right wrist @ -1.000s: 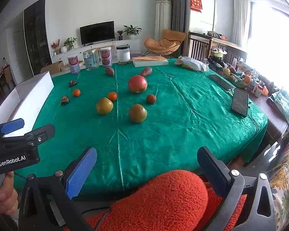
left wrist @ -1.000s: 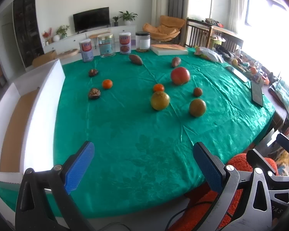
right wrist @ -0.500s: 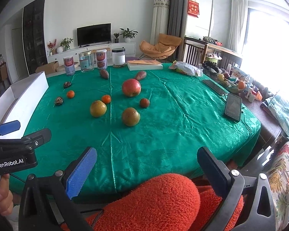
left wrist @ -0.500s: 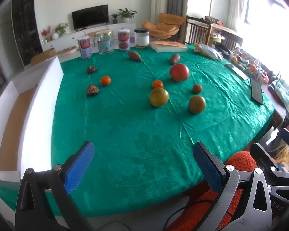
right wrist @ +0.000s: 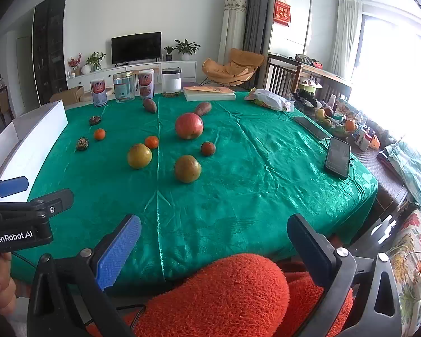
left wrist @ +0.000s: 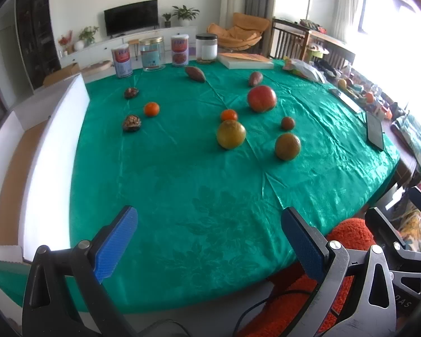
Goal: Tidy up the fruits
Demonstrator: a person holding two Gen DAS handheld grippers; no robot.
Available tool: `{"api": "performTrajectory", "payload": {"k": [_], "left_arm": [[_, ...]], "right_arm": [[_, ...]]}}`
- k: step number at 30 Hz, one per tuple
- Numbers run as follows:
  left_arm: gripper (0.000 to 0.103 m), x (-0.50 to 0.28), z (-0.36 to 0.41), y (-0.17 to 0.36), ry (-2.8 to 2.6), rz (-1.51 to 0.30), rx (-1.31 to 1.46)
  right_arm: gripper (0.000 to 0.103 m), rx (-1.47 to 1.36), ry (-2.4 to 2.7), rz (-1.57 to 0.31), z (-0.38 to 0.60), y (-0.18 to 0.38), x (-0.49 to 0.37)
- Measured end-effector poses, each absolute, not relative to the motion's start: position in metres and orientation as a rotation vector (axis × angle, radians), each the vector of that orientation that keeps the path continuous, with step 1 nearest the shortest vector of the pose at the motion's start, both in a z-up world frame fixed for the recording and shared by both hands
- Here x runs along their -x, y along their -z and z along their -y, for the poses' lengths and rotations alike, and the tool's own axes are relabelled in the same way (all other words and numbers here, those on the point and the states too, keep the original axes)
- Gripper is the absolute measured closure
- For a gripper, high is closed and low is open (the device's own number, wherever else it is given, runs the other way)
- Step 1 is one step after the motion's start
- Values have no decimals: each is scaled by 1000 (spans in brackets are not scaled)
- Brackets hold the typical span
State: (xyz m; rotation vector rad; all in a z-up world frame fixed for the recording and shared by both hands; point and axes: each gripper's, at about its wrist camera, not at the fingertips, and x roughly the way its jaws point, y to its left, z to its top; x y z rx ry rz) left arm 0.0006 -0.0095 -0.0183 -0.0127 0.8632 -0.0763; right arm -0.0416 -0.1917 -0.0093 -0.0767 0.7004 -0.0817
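Several fruits lie scattered on the green tablecloth (left wrist: 182,185): a big red apple (left wrist: 261,98) (right wrist: 189,126), two yellow-green round fruits (left wrist: 230,134) (left wrist: 287,146), two small oranges (left wrist: 151,109) (left wrist: 228,115), a small brown-red fruit (left wrist: 287,123), two dark wrinkled fruits (left wrist: 132,123) and two sweet potatoes (left wrist: 195,73). A white open box (left wrist: 28,151) stands along the table's left edge. My left gripper (left wrist: 210,241) hangs open over the near edge, holding nothing. My right gripper (right wrist: 214,244) is open too, above an orange fuzzy seat (right wrist: 224,292).
Several jars and cans (left wrist: 151,53) and a book (left wrist: 245,61) line the far edge. A phone (right wrist: 336,157) leans at the right edge, with another phone (right wrist: 311,127) behind it. A cluttered side table (right wrist: 348,129) stands to the right.
Both cameras have risen and tilted slightly, so the table sits lower in view. No fruit has moved and both grippers stay open.
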Motion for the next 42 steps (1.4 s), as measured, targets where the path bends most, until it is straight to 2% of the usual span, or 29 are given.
{"api": "performTrajectory", "payload": {"k": [42], "left_arm": [[1, -2, 11, 22, 74, -876, 15]], "right_arm": [[0, 78, 74, -703, 196, 13, 39]]}}
